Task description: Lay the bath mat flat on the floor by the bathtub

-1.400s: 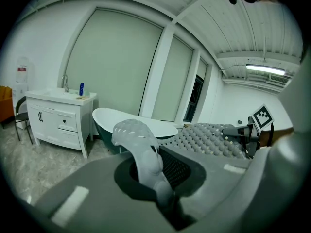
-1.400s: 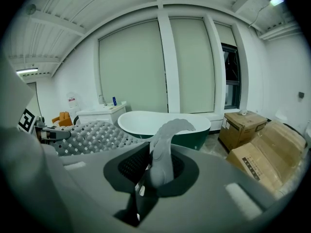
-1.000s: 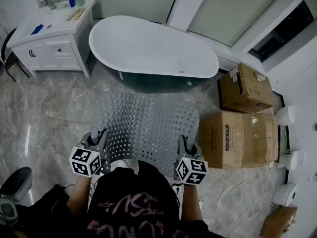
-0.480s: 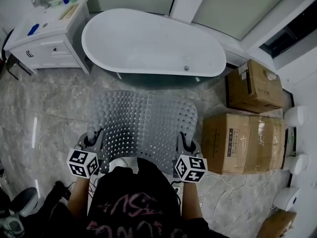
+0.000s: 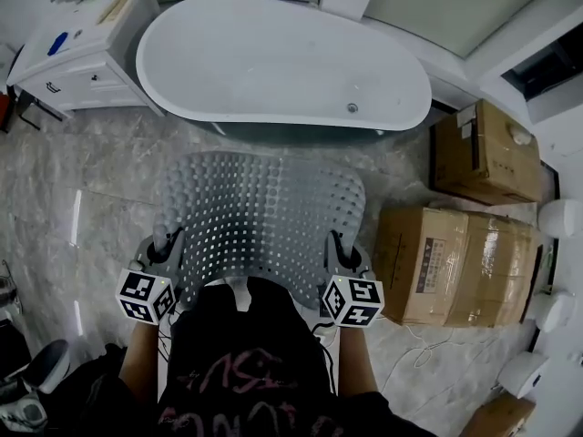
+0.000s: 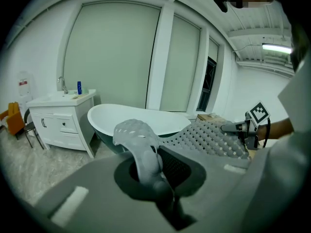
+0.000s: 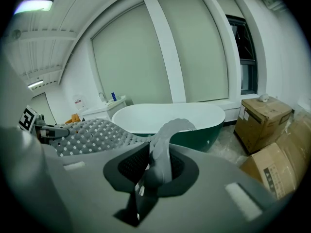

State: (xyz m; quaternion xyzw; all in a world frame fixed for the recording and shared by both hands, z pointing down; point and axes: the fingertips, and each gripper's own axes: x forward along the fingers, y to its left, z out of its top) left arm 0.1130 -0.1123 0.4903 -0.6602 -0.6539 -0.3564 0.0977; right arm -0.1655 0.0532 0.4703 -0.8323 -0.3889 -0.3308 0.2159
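Observation:
A grey perforated bath mat (image 5: 260, 218) hangs spread between my two grippers, above the marble floor in front of the white bathtub (image 5: 282, 62). My left gripper (image 5: 167, 247) is shut on the mat's near left corner. My right gripper (image 5: 337, 248) is shut on its near right corner. In the left gripper view the mat's edge (image 6: 141, 147) curls up out of the closed jaws, and the tub (image 6: 141, 120) lies beyond. The right gripper view shows the mat's corner (image 7: 165, 144) pinched the same way, with the tub (image 7: 170, 118) ahead.
A white vanity cabinet (image 5: 77, 48) stands left of the tub. Cardboard boxes (image 5: 455, 258) sit on the floor to the right, another box (image 5: 487, 153) behind them. White fixtures (image 5: 556, 217) line the right wall. A cable (image 5: 428, 353) trails on the floor at lower right.
Both grippers have carried the mat forward toward the tub. The tub now sits closer and larger in the head view, and the mat's far edge reaches nearer to it.

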